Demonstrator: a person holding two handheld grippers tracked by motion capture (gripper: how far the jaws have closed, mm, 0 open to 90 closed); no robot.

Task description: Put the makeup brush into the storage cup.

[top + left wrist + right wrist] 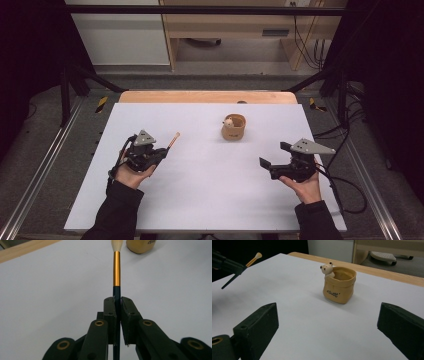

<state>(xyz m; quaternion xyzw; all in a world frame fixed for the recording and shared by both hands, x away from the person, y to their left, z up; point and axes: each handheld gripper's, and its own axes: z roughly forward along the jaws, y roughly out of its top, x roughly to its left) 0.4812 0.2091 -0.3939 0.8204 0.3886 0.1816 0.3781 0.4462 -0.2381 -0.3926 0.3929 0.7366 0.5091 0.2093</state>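
A brush (116, 267) with a gold ferrule, pale bristles and a dark handle is clamped between the jaws of my left gripper (161, 151), held above the white table at the left. Its tip (176, 135) points toward the far right. In the right gripper view the brush (253, 260) hangs in the air at the upper left. A tan sack-shaped pot (234, 127) with a small bear figure on its rim (327, 269) stands upright at the table's middle back. My right gripper (273, 157) is open at the right, jaws wide apart, facing the pot (339, 285).
The white table top (210, 190) has a wooden strip (207, 97) along its far edge. Black frame posts stand at both sides. Cables (345, 187) trail off the right edge. Wooden furniture (235, 25) stands beyond the table.
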